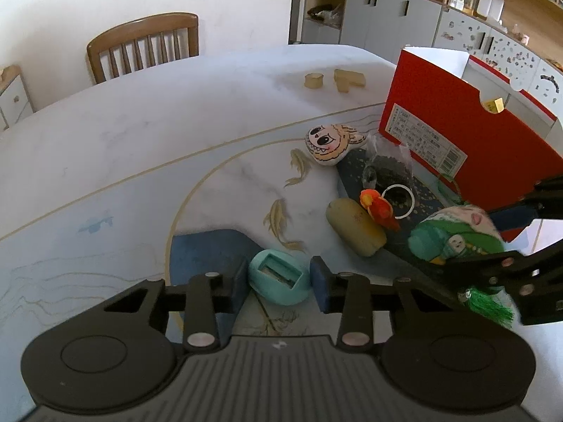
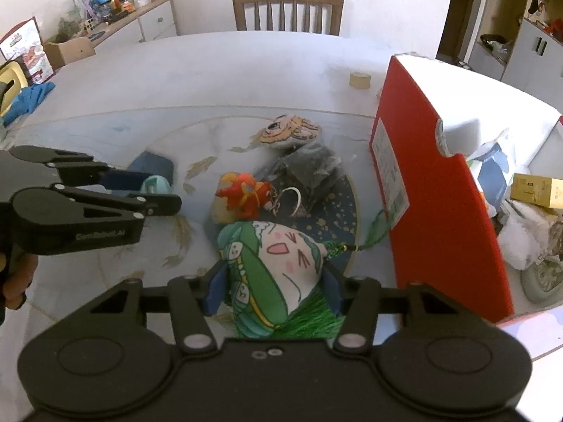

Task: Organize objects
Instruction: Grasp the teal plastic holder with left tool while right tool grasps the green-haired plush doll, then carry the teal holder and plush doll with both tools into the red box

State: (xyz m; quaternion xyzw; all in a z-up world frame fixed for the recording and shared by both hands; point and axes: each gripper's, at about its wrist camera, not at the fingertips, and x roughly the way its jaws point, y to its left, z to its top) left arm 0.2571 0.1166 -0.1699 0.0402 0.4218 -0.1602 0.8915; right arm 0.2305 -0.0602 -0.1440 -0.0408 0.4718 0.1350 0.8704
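Observation:
My left gripper (image 1: 279, 283) has its blue pads around a small teal egg-shaped thing (image 1: 279, 281) with a rectangular slot; the pads look to touch its sides. It also shows in the right wrist view (image 2: 155, 184). My right gripper (image 2: 271, 286) is shut on a green and white plush charm (image 2: 274, 263) with a green tassel; it also shows in the left wrist view (image 1: 454, 241). A red box (image 1: 457, 140) with its lid up stands at the right, also in the right wrist view (image 2: 440, 193).
On the table lie a cartoon-face plush (image 1: 332, 144), a red-orange fish keychain (image 1: 378, 209) with a ring, a tan rounded block (image 1: 353, 228), a clear bag of dark bits (image 1: 388, 167), and wooden pieces (image 1: 348, 79) farther back. A wooden chair (image 1: 144, 45) stands behind the table.

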